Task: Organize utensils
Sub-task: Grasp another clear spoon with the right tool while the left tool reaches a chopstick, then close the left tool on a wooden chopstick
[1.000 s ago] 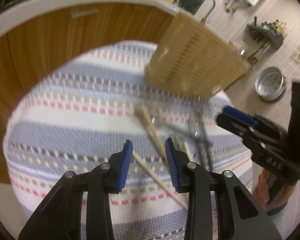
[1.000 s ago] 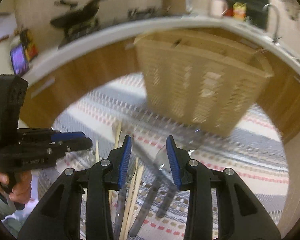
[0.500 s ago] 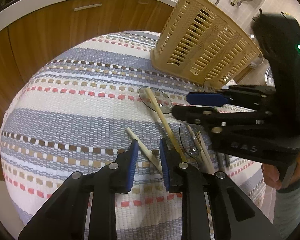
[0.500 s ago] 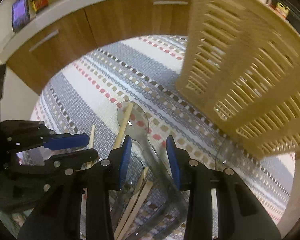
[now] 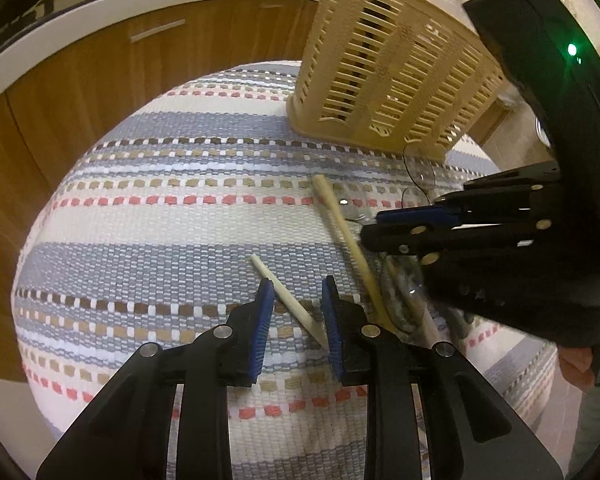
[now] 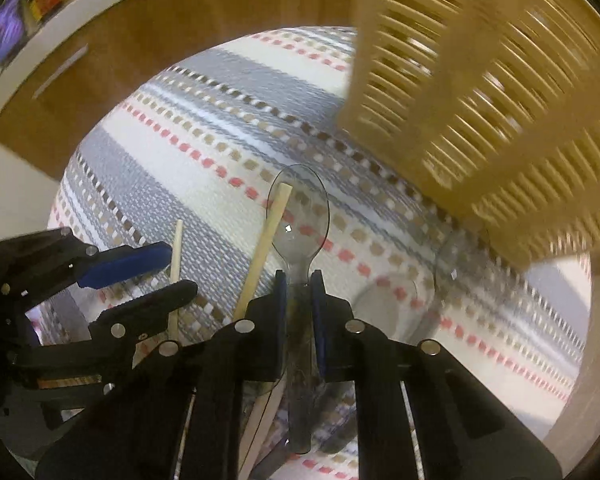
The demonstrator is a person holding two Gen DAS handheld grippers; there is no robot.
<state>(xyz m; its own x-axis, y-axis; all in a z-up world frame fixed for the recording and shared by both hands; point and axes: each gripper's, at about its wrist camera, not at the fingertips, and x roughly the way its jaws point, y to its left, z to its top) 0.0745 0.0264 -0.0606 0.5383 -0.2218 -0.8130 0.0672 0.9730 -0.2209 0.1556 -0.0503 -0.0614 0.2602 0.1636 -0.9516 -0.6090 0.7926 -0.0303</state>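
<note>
Wooden chopsticks and clear plastic spoons lie in a loose pile on a striped woven cloth (image 5: 148,216). My left gripper (image 5: 296,300) is low over the cloth with its jaws around one chopstick (image 5: 286,294), still a little apart. A second chopstick (image 5: 342,224) lies to its right. My right gripper (image 6: 300,286) is shut on the neck of a clear spoon (image 6: 298,210), whose bowl points ahead. The same chopsticks show in the right wrist view (image 6: 260,252), as does the left gripper (image 6: 156,276). A tan slatted utensil basket (image 5: 388,64) stands behind.
More clear spoons (image 6: 384,304) lie to the right of the held one, near the basket (image 6: 500,92). Wooden cabinets (image 5: 80,80) under a white counter ring the cloth-covered surface. The right gripper's body (image 5: 520,220) fills the right side of the left wrist view.
My right gripper closed from open onto the clear spoon's neck. My left gripper dropped lower over the chopstick and its jaws stand around it. Both views moved nearer the cloth.
</note>
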